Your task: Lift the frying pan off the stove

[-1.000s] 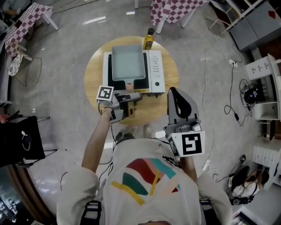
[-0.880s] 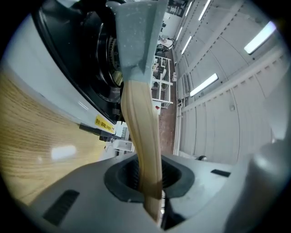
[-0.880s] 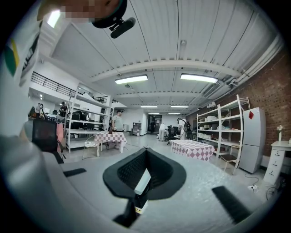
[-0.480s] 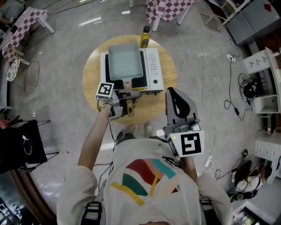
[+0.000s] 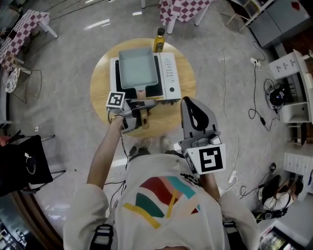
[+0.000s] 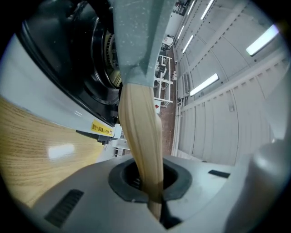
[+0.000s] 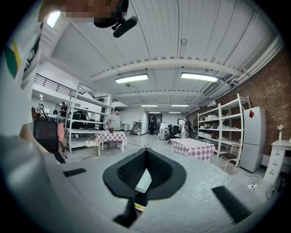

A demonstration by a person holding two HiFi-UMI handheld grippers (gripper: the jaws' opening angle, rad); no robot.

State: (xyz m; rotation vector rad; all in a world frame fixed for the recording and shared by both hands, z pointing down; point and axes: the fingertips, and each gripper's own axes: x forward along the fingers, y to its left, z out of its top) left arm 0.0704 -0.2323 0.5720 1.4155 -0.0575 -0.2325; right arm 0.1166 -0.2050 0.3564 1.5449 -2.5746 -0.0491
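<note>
A square grey-green frying pan (image 5: 135,69) sits on a white portable stove (image 5: 169,73), with its wooden handle (image 5: 142,96) pointing toward me. My left gripper (image 5: 143,105) is shut on that handle at the stove's front edge. In the left gripper view the handle (image 6: 140,132) runs down between the jaws of the left gripper (image 6: 151,179), and the pan (image 6: 136,36) rises above. My right gripper (image 5: 189,101) is held up near my chest, right of the table. It is shut and holds nothing. In the right gripper view the right gripper (image 7: 145,152) points out into the room.
The stove stands on a round wooden table (image 5: 103,66). A yellow oil bottle (image 5: 158,40) stands at the table's far edge behind the stove. A black chair (image 5: 24,161) is at my left. Cables (image 5: 230,93) lie on the floor at right. Checkered tables (image 5: 188,7) stand beyond.
The left gripper stays at the pan's handle and the pan rests on the stove as before. The right gripper holds its place. Only the view has shifted slightly.
</note>
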